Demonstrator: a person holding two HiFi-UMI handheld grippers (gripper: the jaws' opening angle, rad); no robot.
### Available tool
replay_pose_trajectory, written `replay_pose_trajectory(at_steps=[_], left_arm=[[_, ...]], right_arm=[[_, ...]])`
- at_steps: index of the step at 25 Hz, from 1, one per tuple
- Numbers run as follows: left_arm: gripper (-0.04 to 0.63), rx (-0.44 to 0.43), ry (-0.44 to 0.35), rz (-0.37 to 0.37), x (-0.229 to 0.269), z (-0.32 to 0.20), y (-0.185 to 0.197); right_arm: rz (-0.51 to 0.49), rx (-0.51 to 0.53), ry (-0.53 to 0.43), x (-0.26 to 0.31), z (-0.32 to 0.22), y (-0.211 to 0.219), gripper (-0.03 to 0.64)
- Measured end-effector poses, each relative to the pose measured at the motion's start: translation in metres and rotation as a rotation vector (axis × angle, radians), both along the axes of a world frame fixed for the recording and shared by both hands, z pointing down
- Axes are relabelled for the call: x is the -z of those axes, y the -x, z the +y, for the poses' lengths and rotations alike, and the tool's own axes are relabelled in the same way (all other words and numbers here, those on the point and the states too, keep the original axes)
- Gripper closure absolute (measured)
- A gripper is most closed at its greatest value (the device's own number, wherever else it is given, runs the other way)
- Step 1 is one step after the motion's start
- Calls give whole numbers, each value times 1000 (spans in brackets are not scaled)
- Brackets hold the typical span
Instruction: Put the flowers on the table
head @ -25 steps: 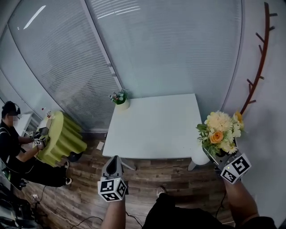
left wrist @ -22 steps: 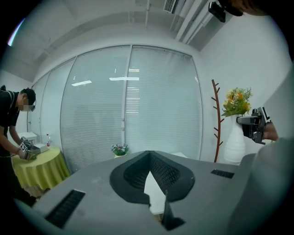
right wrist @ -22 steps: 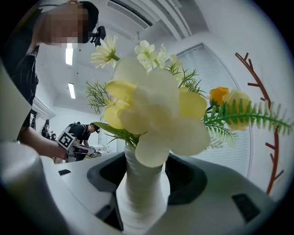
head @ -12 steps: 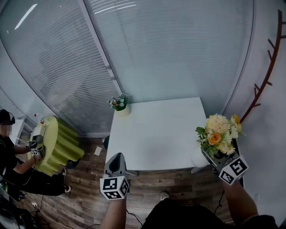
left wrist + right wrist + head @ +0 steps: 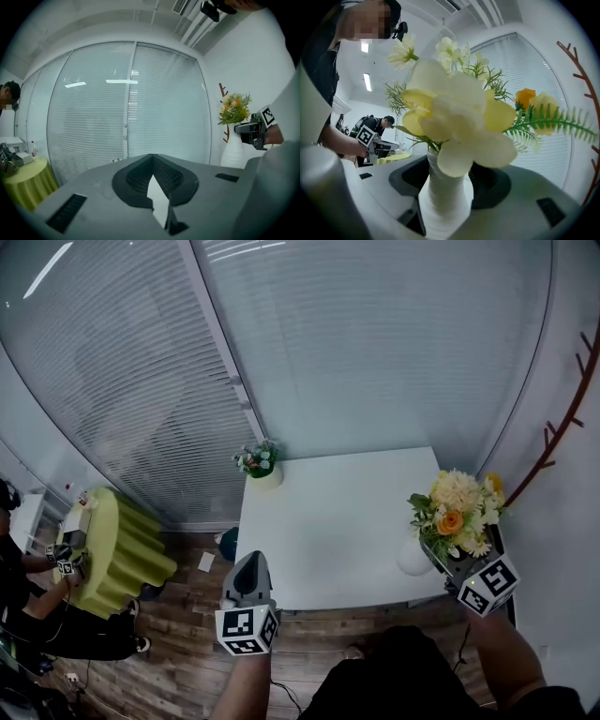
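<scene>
A white vase (image 5: 412, 558) of yellow, cream and orange flowers (image 5: 456, 515) hangs over the right front corner of the white table (image 5: 328, 521). My right gripper (image 5: 442, 562) is shut on the vase's narrow neck (image 5: 443, 201), with the blooms (image 5: 454, 112) filling the right gripper view. My left gripper (image 5: 250, 568) is shut and empty, held just off the table's front edge; its jaws (image 5: 152, 161) meet at a point. The left gripper view also shows the flowers (image 5: 234, 107) and vase (image 5: 233, 152) at the right.
A small pot of flowers (image 5: 260, 463) stands on the table's far left corner. A glass wall with blinds runs behind. A round green-covered table (image 5: 117, 542) and a seated person (image 5: 19, 563) are at the left; a brown branch-shaped coat rack (image 5: 562, 423) at the right.
I have come closer to the table. The vase, earlier beside the table's right edge, now hangs over its right front corner. The left gripper has neared the front edge.
</scene>
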State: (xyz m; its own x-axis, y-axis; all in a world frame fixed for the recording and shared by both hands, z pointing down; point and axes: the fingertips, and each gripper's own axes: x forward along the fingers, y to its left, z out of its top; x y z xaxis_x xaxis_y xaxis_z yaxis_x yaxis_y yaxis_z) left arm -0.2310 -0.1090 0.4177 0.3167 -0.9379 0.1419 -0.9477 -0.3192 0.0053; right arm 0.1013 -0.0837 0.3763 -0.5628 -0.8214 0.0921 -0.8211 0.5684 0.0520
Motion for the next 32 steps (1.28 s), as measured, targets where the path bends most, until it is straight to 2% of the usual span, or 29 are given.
replay_pose_trajectory(at_steps=[6, 15, 18, 22, 27, 32], left_arm=[[600, -10, -11, 12, -2, -19, 6], [600, 30, 24, 24, -19, -45, 31], [600, 33, 16, 3, -17, -62, 37], [600, 44, 11, -28, -25, -95, 39], [600, 47, 52, -12, -55, -127, 40], [600, 25, 71, -15, -61, -142, 24]], right_arm=[[5, -7, 15, -9, -27, 11, 339], [21, 14, 25, -18, -74, 30, 339], [18, 28, 34, -26, -88, 37, 339], [49, 76, 70, -55, -120, 43, 339], [39, 79, 83, -92, -157, 58, 339], [48, 94, 83, -99, -181, 62, 339]])
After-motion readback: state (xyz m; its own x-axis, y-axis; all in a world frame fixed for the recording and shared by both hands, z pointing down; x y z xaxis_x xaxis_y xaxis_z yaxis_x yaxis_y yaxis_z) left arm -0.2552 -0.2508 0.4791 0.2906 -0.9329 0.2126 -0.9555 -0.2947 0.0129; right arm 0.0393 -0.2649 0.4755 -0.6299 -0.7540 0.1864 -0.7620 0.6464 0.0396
